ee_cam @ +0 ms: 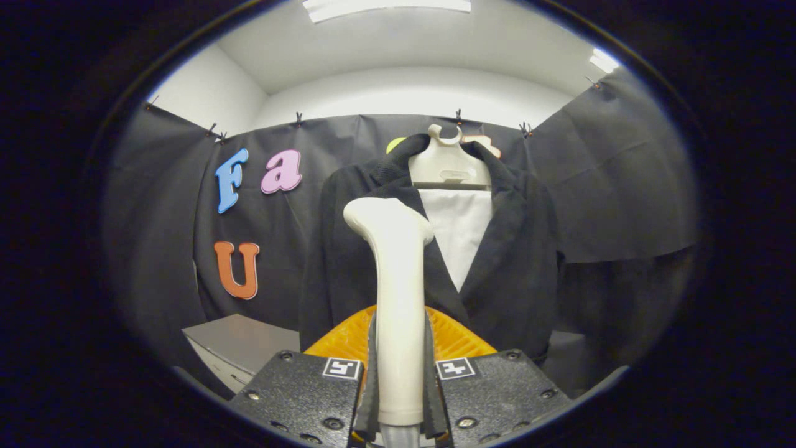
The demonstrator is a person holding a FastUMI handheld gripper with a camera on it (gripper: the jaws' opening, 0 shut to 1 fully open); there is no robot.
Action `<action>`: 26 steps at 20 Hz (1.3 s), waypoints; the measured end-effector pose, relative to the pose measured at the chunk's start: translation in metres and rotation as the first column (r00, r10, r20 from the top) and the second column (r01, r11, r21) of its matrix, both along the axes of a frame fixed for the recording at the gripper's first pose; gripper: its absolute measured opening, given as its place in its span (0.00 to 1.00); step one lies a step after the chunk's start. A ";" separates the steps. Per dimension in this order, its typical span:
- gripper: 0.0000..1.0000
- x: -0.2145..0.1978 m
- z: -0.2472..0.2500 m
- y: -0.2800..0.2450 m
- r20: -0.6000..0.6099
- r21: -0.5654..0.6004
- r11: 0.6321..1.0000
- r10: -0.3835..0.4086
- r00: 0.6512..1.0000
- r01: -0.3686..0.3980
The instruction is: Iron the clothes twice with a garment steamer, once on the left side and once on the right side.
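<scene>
— Gripping the garment steamer [398,292], is it? What is the gripper [398,379] doing right now?

— Yes, both fingers are pressing against the handle, one on each side, so the grasp is closed around it. The steamer is standing upright between them, its handle rising straight up and its head bending over toward the left at the top.

— And where is the clothing hanging?

— A dark jacket [510,261] is hanging just beyond the steamer, facing the camera. It is sitting on a pale hanger [449,163], and a white panel [460,230] is showing in the open V between the lapels. The steamer head is overlapping the jacket's lapel on the left of that opening; whether it is touching the cloth I cannot tell.

— Anything else showing near the fingers?

— An orange ribbed piece [454,339] is peeking out just behind the fingers, low down on both sides of the handle. A grey box [239,345] is lying off to the left, below the jacket's hem level. Black cloth is draping the booth wall behind the jacket, clipped along its top edge, and white ceiling with bright lamps is showing above it.
</scene>
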State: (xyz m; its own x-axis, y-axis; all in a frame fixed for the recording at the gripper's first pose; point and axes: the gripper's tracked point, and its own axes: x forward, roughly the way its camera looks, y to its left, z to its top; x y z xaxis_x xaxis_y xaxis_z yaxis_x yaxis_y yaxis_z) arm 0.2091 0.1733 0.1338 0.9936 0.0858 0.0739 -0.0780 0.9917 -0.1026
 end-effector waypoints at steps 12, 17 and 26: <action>0.31 -0.024 -0.062 -0.032 -0.103 -0.016 1.000 0.021 0.994 -0.023; 0.31 -0.033 -0.089 -0.041 -0.140 -0.033 0.999 0.007 0.990 -0.012; 0.31 -0.054 -0.160 -0.052 -0.272 -0.082 0.997 -0.035 0.962 0.013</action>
